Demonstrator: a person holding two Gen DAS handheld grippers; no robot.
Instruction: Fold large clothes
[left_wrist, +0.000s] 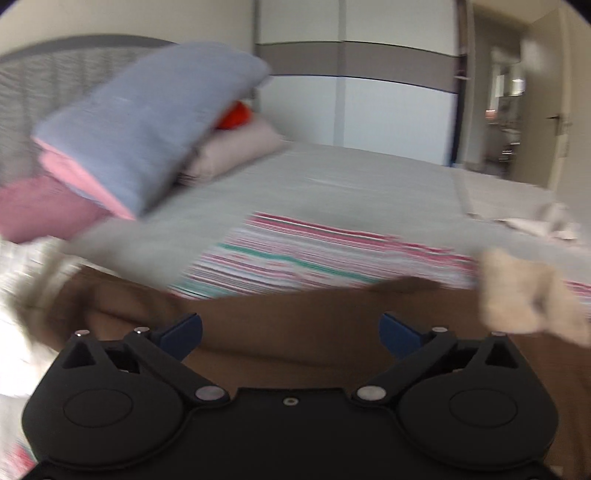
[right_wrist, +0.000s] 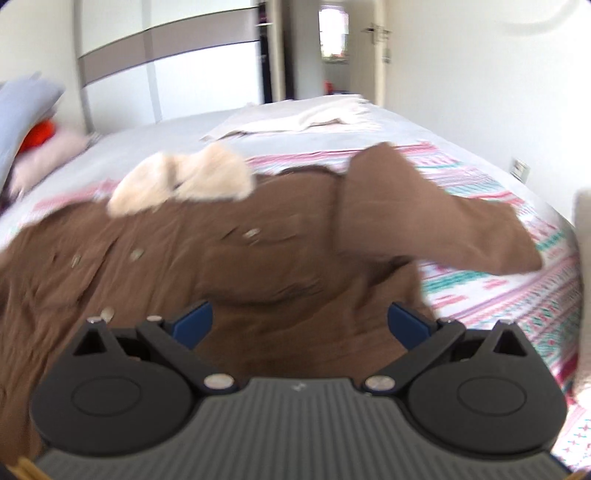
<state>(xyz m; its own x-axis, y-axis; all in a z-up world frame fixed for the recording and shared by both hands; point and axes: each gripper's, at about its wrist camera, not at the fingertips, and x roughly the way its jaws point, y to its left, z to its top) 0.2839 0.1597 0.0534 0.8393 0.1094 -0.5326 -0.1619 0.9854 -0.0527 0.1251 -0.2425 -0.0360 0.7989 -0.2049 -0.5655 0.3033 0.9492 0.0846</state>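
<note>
Left gripper (left_wrist: 290, 334), black body with blue finger pads: jaws spread wide, nothing between them; only the brown cloth lies below the gap, not gripped. Right gripper (right_wrist: 300, 323), same build with a ribbed grey top plate: jaws likewise wide apart, pads clear of the fabric, nothing held. Task item: a large brown button-front coat (right_wrist: 229, 266) with a cream fleece collar (right_wrist: 184, 181), lying spread on a striped pink, white and teal patterned blanket (right_wrist: 517, 295) that covers the near part of a bed with a pale grey sheet (left_wrist: 332, 184). In the right wrist view the collar sits at the far edge of the coat, metal buttons run across the front, and one brown sleeve (right_wrist: 424, 221) lies folded across towards the right over the blanket. In the left wrist view the coat fills the lower middle, its collar at right, the blanket beyond it. Both views are motion-blurred. At the head of the bed: a blue-grey pillow (left_wrist: 147, 129) leaning on a pink pillow (left_wrist: 44, 206), a beige pillow (left_wrist: 236, 147) beside them, an orange object (left_wrist: 234, 116) partly hidden between. A crumpled off-white cloth (right_wrist: 303, 118) lies on the far side of the bed, well apart from the coat. A white wardrobe with a grey band (left_wrist: 354, 62) stands behind.
</note>
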